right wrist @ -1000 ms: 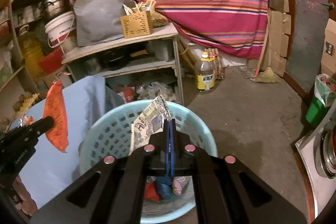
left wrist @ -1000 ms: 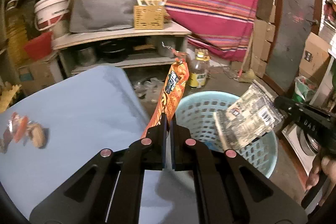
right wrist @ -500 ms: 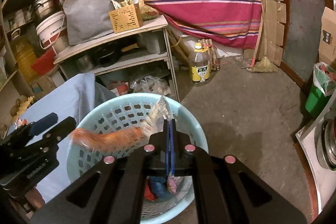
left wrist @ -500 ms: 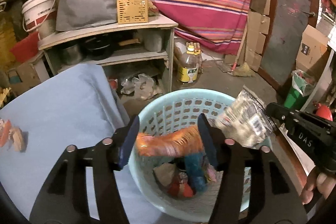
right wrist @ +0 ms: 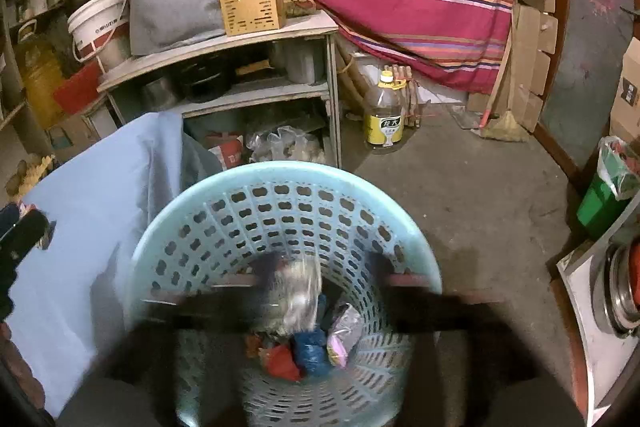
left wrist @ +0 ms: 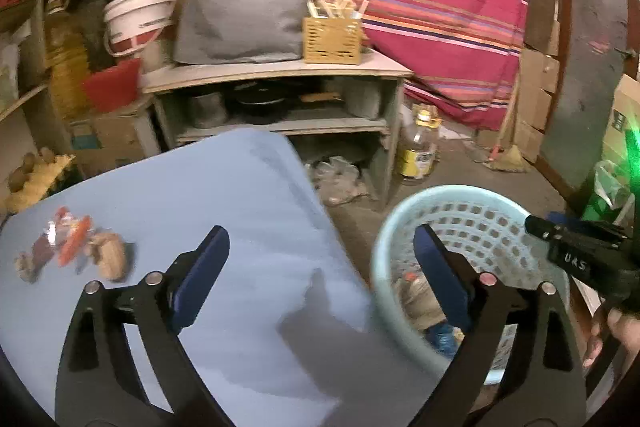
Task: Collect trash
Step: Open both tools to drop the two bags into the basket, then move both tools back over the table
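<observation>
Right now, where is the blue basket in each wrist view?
Left wrist: basket lower right, beside the blue table, partly behind the left gripper's right finger.
Right wrist: basket bottom centre, filling the foreground, trash inside.
Shared landmark: oil bottle on the floor beyond the basket.

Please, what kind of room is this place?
Probably a household storeroom or utility space: a rough shelf holds pots and a bucket, cardboard boxes stack by the wall, and an oil bottle stands on bare concrete floor.
</observation>
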{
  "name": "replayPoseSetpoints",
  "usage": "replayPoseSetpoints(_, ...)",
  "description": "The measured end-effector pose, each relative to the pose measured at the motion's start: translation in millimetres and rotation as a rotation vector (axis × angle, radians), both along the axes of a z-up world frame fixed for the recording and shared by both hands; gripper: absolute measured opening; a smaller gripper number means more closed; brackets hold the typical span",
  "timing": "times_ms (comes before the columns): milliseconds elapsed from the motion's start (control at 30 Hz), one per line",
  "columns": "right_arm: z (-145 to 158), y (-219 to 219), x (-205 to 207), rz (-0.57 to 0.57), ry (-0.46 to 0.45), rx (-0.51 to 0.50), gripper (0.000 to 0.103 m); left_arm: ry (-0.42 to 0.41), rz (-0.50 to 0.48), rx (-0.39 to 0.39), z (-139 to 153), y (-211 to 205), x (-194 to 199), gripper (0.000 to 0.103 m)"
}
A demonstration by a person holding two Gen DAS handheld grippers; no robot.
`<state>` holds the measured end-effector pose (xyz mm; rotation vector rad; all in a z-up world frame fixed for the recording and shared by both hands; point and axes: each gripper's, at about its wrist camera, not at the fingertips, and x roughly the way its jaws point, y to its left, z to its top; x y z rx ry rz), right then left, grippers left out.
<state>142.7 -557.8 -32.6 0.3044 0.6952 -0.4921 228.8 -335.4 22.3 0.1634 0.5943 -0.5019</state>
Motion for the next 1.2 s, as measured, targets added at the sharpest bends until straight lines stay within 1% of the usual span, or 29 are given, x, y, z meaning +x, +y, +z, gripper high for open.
replayPoseSetpoints(33, 1, 2, 0, -0.004, -0.009, -0.005, 0.073, -0.002, 0.012, 0.001, 1, 9, 2, 0.092)
replayPoseSetpoints(133, 4, 9, 2, -0.011, 0.001, -0.023, 0.073, -0.006, 0.051, 0.007, 3, 35, 8, 0.094)
replayPoseSetpoints(233, 6, 13, 5, -0.018, -0.002, -0.011, 0.074, -0.022, 0.108, 0.022, 5, 67, 14, 0.098)
replayPoseSetpoints(267, 7, 17, 7, -0.018, -0.002, -0.005, 0.076, -0.024, 0.122, 0.023, 6, 76, 15, 0.098)
replayPoseSetpoints(333, 10, 24, 10, -0.022, -0.011, -0.002, 0.083, -0.024, 0.145, 0.028, 6, 97, 20, 0.098)
replayPoseSetpoints(467, 16, 49, 23, 0.005, -0.036, 0.008, 0.091, -0.029, 0.205, 0.039, 2, 147, 31, 0.098)
replayPoseSetpoints(533, 17, 66, 31, 0.025, -0.035, -0.009, 0.095, -0.02, 0.239, 0.04, -2, 173, 42, 0.098)
replayPoseSetpoints(667, 17, 98, 50, 0.076, -0.028, -0.039, 0.096, -0.025, 0.324, 0.065, -13, 216, 61, 0.098)
replayPoseSetpoints(767, 18, 120, 65, 0.11, -0.032, -0.043, 0.098, 0.003, 0.38, 0.056, -21, 246, 75, 0.098)
replayPoseSetpoints(867, 20, 141, 81, 0.106, -0.044, -0.05, 0.098, 0.027, 0.423, 0.046, -25, 272, 91, 0.098)
replayPoseSetpoints(933, 20, 156, 94, 0.077, -0.048, -0.061, 0.098, 0.032, 0.446, 0.036, -27, 289, 100, 0.098)
replayPoseSetpoints(1033, 17, 174, 109, 0.076, -0.056, -0.066, 0.098, 0.035, 0.498, 0.068, -34, 311, 116, 0.098)
replayPoseSetpoints(1100, 11, 190, 126, 0.117, -0.043, -0.044, 0.098, 0.056, 0.526, 0.078, -43, 326, 127, 0.098)
replayPoseSetpoints(1200, 5, 211, 143, 0.175, -0.035, -0.025, 0.098, 0.086, 0.54, 0.066, -53, 341, 136, 0.098)
